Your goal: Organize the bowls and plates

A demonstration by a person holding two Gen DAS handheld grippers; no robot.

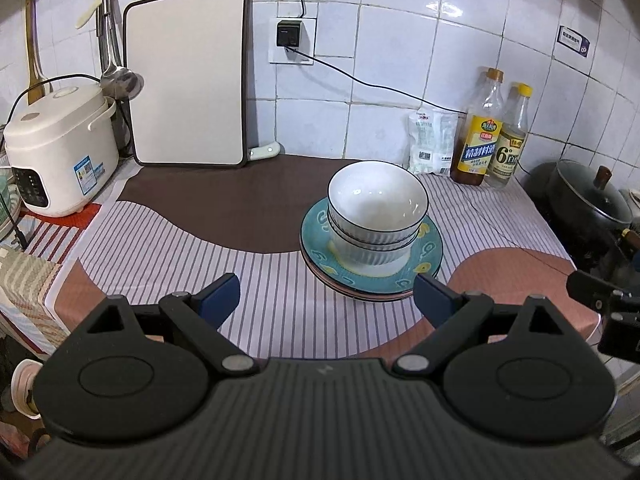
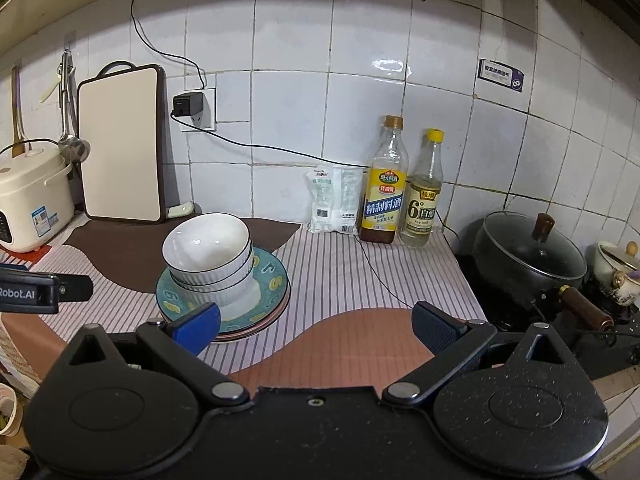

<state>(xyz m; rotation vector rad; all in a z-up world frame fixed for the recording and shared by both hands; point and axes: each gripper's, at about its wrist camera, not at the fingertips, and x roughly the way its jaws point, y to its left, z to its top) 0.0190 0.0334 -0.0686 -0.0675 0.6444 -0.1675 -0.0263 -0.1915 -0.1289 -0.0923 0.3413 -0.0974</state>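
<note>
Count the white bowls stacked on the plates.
3, nested in one stack: the top bowl, a second bowl under it, and the bottom bowl resting on the teal plate. Another could hide inside the stack.

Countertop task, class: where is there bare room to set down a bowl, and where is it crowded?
Free: the cloth between the rice cooker and the stacked bowls on plates; also the striped patch between that stack and the stove pot. Crowded: the back wall by the bottles and salt bags.
</note>
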